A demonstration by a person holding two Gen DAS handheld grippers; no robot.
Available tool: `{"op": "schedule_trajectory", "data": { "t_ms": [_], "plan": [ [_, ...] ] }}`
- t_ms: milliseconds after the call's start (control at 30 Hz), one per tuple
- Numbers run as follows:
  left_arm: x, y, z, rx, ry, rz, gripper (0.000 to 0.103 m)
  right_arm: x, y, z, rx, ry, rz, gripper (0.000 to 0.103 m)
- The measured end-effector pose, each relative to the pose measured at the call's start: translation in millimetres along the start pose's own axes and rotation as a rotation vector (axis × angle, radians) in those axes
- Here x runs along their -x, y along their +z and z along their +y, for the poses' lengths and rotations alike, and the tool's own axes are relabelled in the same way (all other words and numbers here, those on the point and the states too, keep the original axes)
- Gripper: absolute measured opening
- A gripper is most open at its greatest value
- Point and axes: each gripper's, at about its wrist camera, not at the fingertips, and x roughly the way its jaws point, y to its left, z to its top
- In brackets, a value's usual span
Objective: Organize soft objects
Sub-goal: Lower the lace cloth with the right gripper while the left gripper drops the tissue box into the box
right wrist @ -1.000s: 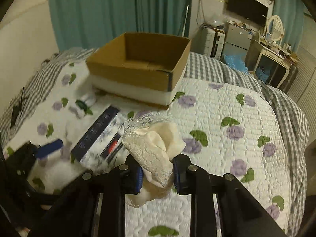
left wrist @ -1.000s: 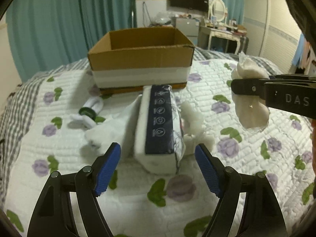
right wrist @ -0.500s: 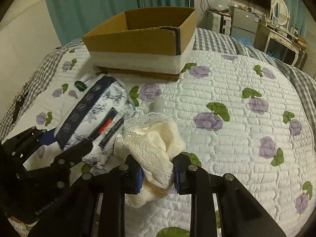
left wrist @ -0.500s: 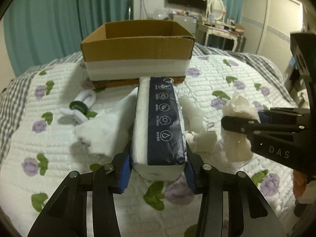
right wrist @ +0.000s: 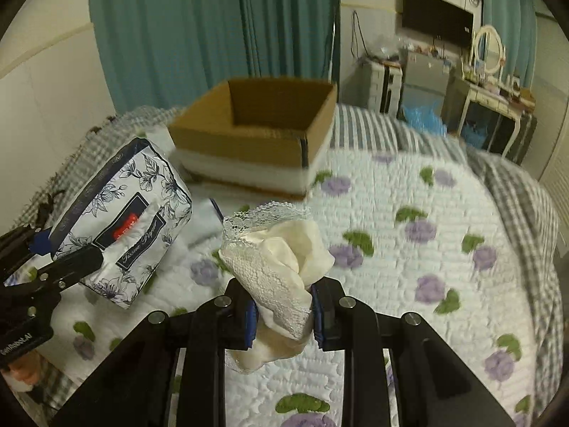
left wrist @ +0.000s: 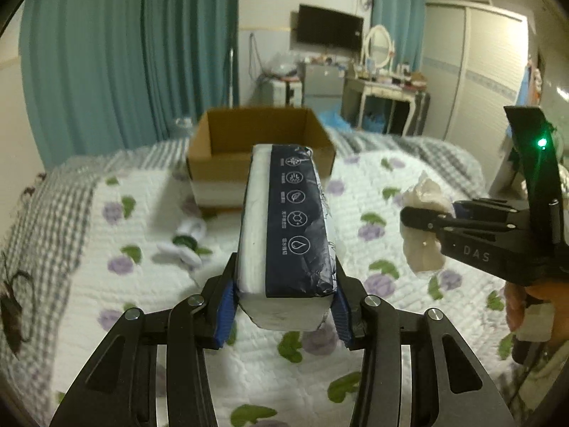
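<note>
My left gripper (left wrist: pixel 282 307) is shut on a tissue pack (left wrist: pixel 286 224) with a navy band and holds it in the air above the bed; it also shows in the right wrist view (right wrist: pixel 121 227). My right gripper (right wrist: pixel 282 315) is shut on a cream lace cloth (right wrist: pixel 281 259), also lifted, seen to the right in the left wrist view (left wrist: pixel 423 227). An open cardboard box (left wrist: pixel 259 142) stands on the quilt beyond both grippers; what I see of its inside is bare (right wrist: pixel 263 114).
White rolled socks with a green band (left wrist: pixel 185 245) lie on the floral quilt (left wrist: pixel 377 199) left of the tissue pack. A white cloth (right wrist: pixel 202 224) lies under the lifted pack. Teal curtains, a dresser and a TV stand behind the bed.
My left gripper closed on the tissue pack and lifted it off the quilt. My right gripper, still holding the lace cloth, dipped low and rose again.
</note>
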Motion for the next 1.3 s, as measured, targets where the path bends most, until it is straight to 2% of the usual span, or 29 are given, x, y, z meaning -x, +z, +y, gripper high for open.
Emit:
{"op": "schedule_trajectory", "data": {
  "t_ms": [233,467,600,767,833,933,1033,1100,1133,1167,1200,1300],
  "plan": [
    [27,48,17,-0.025,0.035,-0.12,0.044,35,60,15,0.068,0.003,-0.113,0.023],
    [0,101,39,-0.028,0.059,-0.171,0.044,46,140,25,0.125,0.006,-0.219,0.023],
    [-44,129,54,-0.016,0.065,-0.15,0.044,13,175,30,0.143,-0.009,-0.224,0.023],
    [-112,146,68,-0.034,0.077,-0.106,0.044,-66,202,27,0.125,-0.005,-0.161,0.023],
    [-142,145,71,-0.054,0.107,-0.052,0.044,-101,206,26,0.126,-0.01,-0.117,0.023],
    [-178,141,79,-0.043,0.101,-0.007,0.044,-145,204,21,0.12,-0.014,-0.065,0.023],
    [-195,133,80,-0.066,0.107,-0.005,0.048,-172,198,12,0.1,-0.03,-0.049,0.024],
    [-197,129,76,-0.104,0.113,-0.016,0.051,-181,194,5,0.083,-0.038,-0.051,0.044],
    [-198,127,76,-0.112,0.125,-0.015,0.061,-182,192,1,0.076,-0.041,-0.055,0.066],
    [-197,127,75,-0.111,0.135,-0.021,0.065,-180,190,-2,0.065,-0.048,-0.073,0.077],
    [-193,127,75,-0.108,0.127,-0.036,0.072,-177,189,-6,0.056,-0.054,-0.088,0.077],
    [-173,129,77,-0.081,0.124,-0.063,0.073,-158,189,-15,0.032,-0.059,-0.109,0.077]
  ]
}}
